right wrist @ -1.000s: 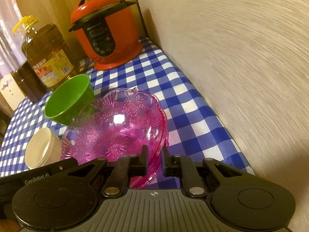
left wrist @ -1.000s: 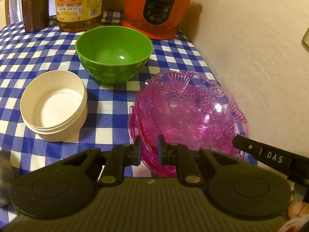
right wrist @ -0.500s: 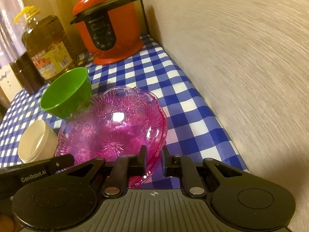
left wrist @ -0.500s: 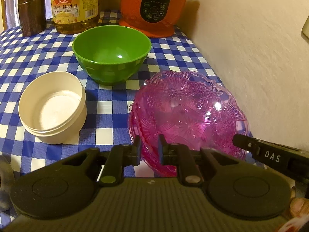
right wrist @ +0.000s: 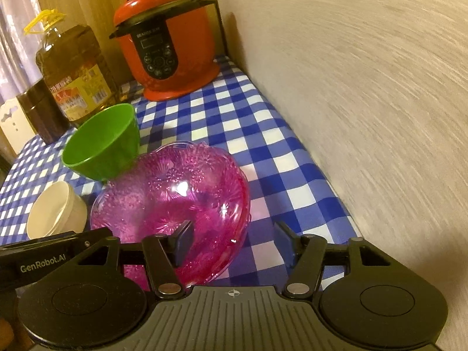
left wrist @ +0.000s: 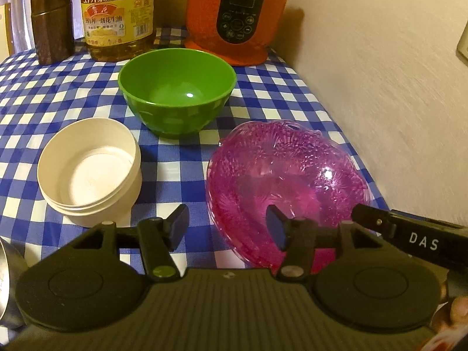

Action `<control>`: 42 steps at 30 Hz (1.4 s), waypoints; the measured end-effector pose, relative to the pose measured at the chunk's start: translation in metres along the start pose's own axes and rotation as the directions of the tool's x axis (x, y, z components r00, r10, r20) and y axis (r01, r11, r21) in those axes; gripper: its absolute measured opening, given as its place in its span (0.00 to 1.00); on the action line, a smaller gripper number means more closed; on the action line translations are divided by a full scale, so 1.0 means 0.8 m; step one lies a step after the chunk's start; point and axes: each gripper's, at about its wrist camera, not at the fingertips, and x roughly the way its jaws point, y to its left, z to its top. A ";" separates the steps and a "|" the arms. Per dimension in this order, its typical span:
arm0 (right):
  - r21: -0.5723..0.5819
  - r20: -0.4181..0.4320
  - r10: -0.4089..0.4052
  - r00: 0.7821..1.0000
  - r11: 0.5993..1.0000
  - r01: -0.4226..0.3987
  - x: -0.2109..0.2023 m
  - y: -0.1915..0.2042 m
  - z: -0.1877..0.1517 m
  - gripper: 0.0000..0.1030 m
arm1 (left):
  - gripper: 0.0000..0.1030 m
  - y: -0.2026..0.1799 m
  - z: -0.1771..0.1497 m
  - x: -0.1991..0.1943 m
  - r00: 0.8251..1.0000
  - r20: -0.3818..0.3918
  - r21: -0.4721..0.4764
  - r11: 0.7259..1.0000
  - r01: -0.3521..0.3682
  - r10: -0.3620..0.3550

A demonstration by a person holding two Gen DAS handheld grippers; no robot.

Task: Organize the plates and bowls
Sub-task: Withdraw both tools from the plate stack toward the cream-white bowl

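Nearest, the left gripper (left wrist: 227,224) and the right gripper (right wrist: 234,238) are both seen with jaws spread wide and nothing held, the near rim of the pink glass bowl (left wrist: 280,181) lying between each pair of fingers on the blue checked tablecloth (left wrist: 38,99). Just beyond, a cream bowl (left wrist: 89,171) is set to the left and a green bowl (left wrist: 177,92) behind it. Farthest back, a brown canister (left wrist: 52,23), an oil bottle (left wrist: 118,17) and a red pressure cooker (left wrist: 238,20) are lined up.

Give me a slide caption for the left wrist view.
Open left tool astride the pink bowl's near rim; green bowl and cream bowl wait behind.
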 end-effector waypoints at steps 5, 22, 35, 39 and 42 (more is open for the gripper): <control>0.015 -0.010 0.009 1.000 1.000 -0.009 -0.005 -0.001 -0.006 0.59 | 0.53 0.003 -0.003 -0.007 1.000 0.001 -0.006 1.000 -0.002 0.002; 0.015 0.004 0.043 0.999 0.999 -0.043 -0.070 0.027 -0.040 0.59 | 0.58 0.036 -0.042 -0.090 0.999 0.035 -0.033 0.999 -0.036 0.037; -0.036 -0.027 0.132 0.991 0.990 -0.133 -0.116 0.089 -0.083 0.59 | 0.64 0.097 -0.081 -0.177 0.994 0.053 -0.077 0.993 -0.089 0.094; -0.057 -0.035 0.149 0.988 0.987 -0.151 -0.126 0.107 -0.092 0.59 | 0.67 0.114 -0.086 -0.197 0.992 0.062 -0.082 0.991 -0.103 0.108; -0.074 -0.040 0.162 0.986 0.984 -0.164 -0.133 0.121 -0.098 0.59 | 0.67 0.125 -0.089 -0.206 0.992 0.061 -0.092 0.990 -0.104 0.110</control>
